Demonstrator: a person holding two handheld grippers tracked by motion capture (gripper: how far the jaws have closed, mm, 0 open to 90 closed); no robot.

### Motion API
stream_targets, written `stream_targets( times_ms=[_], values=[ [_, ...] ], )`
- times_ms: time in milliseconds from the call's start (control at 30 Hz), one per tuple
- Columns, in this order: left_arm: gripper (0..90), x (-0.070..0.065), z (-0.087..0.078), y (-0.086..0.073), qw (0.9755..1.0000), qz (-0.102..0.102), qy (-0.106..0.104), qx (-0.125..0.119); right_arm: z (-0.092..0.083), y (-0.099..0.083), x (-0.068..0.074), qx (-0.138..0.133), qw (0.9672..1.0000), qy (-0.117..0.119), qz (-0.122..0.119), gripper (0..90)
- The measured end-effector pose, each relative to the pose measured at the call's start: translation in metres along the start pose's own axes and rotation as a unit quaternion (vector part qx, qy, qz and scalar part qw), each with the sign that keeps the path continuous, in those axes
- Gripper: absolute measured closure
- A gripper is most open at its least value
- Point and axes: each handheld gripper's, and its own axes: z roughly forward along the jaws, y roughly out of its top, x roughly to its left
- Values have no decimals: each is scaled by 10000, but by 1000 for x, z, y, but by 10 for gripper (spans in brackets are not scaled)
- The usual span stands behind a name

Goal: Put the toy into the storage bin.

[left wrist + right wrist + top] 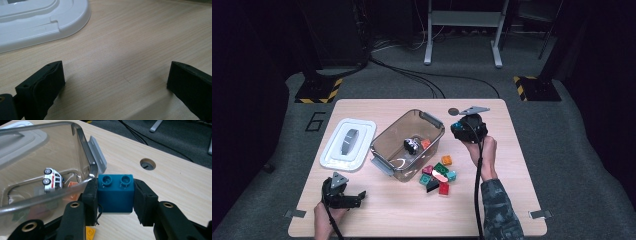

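Sorting toys into bin (384,137); roughly a third done by count. Inside already: toy car (53,181), orange brick (426,144), possibly more behind tinted wall, hard to tell. Right gripper (115,195) pinching blue brick (115,193) between both pads, studs up, held just outside bin's near corner, above table (512,165). Not yet over opening. Left gripper (116,82) resting low near table's front left, jaws spread wide, nothing between. White lid (348,144) off, lying flat left of bin. Left to move: pile of bricks (439,175) beside bin, about seven pieces in green, teal, red, yellow, black. Then lid back on, presumably.
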Motion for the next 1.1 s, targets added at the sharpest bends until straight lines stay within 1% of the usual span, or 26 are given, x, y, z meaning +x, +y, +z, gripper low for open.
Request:
stream_targets(
  times_ms=[67, 100, 133, 267, 333, 400, 433, 467, 533, 567, 600, 667, 733, 767, 833, 867, 933, 1100],
  values=[
    [11, 0, 0, 0, 10000, 0, 2, -4, 2, 6, 1, -8, 10000, -11, -6, 585],
    [11, 0, 0, 0, 10000, -2, 0, -5, 3, 9, 2, -16, 10000, 26, -30, 585],
    [11, 0, 0, 0, 10000, 1, -1, -4, 4, 12, 4, -39, 10000, 2, -75, 585],
    [11, 0, 0, 0, 10000, 2, -1, 3, 7, 23, 11, -68, 9998, 84, -191, 584],
    [10, 0, 0, 0, 10000, 2, -1, 5, 10, 28, 17, -91, 9994, 165, -285, 584],
    [11, 0, 0, 0, 10000, 2, -2, 4, 13, 34, 25, -29, 9989, 305, -348, 584],
    [11, 0, 0, 0, 10000, 2, -2, 2, 15, 36, 30, -12, 9984, 343, -445, 584],
    [11, 0, 0, 0, 10000, 1, -2, 1, 17, 37, 33, 2, 9981, 379, -484, 584],
    [11, 0, 0, 0, 10000, 3, -1, 4, 20, 38, 39, 66, 9971, 464, -595, 584],
    [11, 0, 0, 0, 10000, 2, -2, 4, 22, 38, 43, 165, 9967, 517, -599, 584],
    [11, 0, 0, 0, 10000, 1, -2, 2, 25, 38, 45, 154, 9962, 564, -644, 583],
    [11, 0, 0, 0, 10000, 3, -1, 3, 30, 37, 49, 249, 9950, 636, -728, 583],
    [11, 0, 0, 0, 10000, 2, -2, 3, 33, 36, 51, 392, 9939, 719, -740, 583],
    [11, 0, 0, 0, 10000, 1, -1, 3, 34, 35, 53, 417, 9936, 735, -755, 582],
    [11, 0, 0, 0, 10000, 2, -2, 1, 37, 34, 54, 510, 9923, 810, -785, 582],
    [11, 0, 0, 0, 10000, 2, -2, 2, 37, 33, 53, 509, 9917, 809, -863, 582],
    [11, 0, 0, 0, 10000, 2, -1, 3, 38, 32, 54, 607, 9913, 836, -821, 581],
    [11, 0, 0, 0, 10000, 3, -1, -3, 38, 30, 53, 721, 9887, 888, -967, 576]
  ],
)
